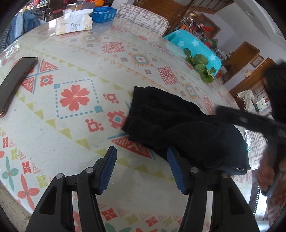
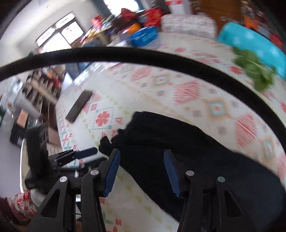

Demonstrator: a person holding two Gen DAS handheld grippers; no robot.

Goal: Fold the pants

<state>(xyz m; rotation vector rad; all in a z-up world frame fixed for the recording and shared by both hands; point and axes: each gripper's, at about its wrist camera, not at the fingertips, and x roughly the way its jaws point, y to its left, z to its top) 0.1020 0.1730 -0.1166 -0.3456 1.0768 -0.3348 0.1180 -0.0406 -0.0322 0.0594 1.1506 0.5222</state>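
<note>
Black pants lie bunched and partly folded on the patterned tablecloth, right of centre in the left wrist view. My left gripper is open and empty, just in front of the pants' near edge. In the blurred right wrist view the pants fill the lower right. My right gripper is open and empty, hovering over the pants' left part. The left gripper shows there at the lower left.
A black phone lies at the left. A tissue pack and a blue packet sit at the far edge. Green leaves and a turquoise towel are at the right. A black cable arcs across the right view.
</note>
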